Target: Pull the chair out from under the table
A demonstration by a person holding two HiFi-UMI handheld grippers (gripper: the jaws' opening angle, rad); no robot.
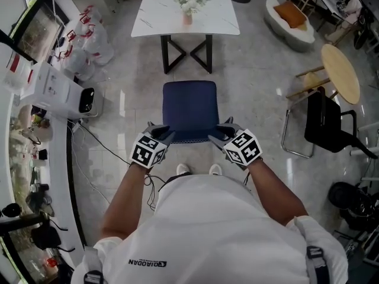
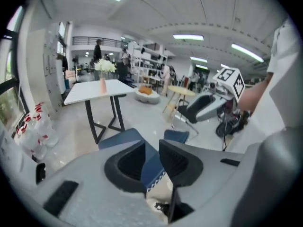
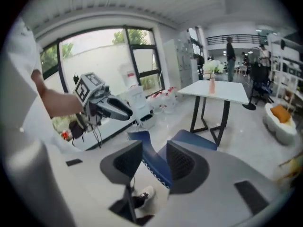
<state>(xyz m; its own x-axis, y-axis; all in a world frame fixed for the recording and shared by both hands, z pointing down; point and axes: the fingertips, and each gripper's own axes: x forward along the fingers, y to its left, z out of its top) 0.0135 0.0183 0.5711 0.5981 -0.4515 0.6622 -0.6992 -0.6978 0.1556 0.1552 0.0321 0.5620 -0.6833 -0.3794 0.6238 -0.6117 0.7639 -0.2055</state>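
The blue chair [image 1: 189,108] stands on the floor out in front of the white table [image 1: 154,13], with its backrest nearest to me. My left gripper [image 1: 163,132] hovers at the backrest's left corner and my right gripper [image 1: 219,132] at its right corner. In the left gripper view the jaws [image 2: 152,157] are apart, and the backrest's blue edge [image 2: 154,167] shows in the narrow gap. In the right gripper view the gripper [image 3: 155,162] stands wider, with the thin backrest [image 3: 156,167] crossing the gap and floor visible beside it. No pad visibly presses on the chair.
A vase of flowers [image 1: 188,2] stands on the table. White bags [image 1: 89,40] and a white appliance [image 1: 62,90] line the left. A black chair [image 1: 328,123] and a round wooden table [image 1: 341,73] stand to the right. My shoes [image 1: 198,169] are just behind the chair.
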